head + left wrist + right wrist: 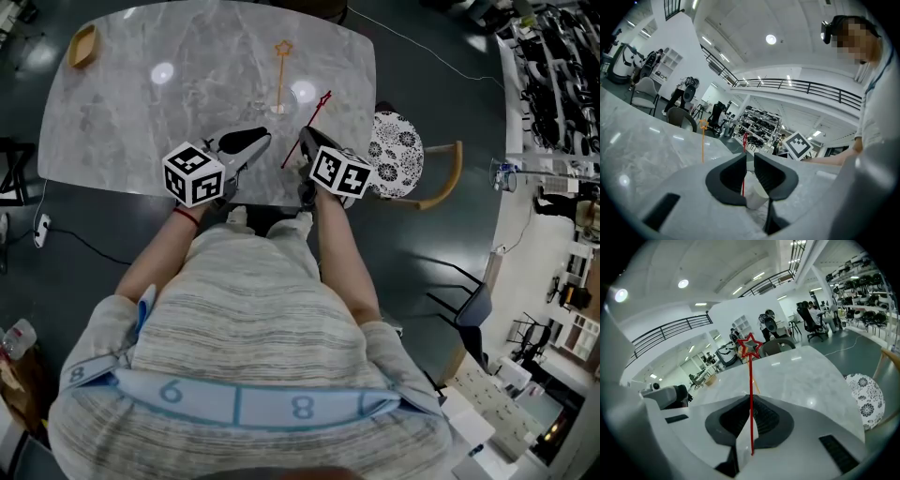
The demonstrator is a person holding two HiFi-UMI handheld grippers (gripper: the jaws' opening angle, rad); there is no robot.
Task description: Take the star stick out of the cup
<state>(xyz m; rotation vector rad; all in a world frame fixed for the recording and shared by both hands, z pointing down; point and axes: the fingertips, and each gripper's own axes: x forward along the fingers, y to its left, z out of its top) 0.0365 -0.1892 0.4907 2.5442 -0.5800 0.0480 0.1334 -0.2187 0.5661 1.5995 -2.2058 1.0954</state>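
A red star stick point(317, 111) slants up off the marble table point(131, 122), clamped low on its shaft by my right gripper point(305, 134), which is shut on it. In the right gripper view the stick point(751, 380) rises straight from between the jaws of the gripper point(751, 401), star on top. An orange star stick point(280, 70) stands upright in a small clear cup point(278, 109) farther back. My left gripper point(265, 141) hovers to the left of the red stick, its jaws almost together and holding nothing. Through the slit of the left gripper point(750, 157) I see the red stick point(745, 140), with the orange stick point(702, 140) to its left.
A small wooden dish point(82, 45) lies at the table's far left corner. A chair with a patterned cushion point(398, 141) stands at the table's right edge. The person stands against the near edge.
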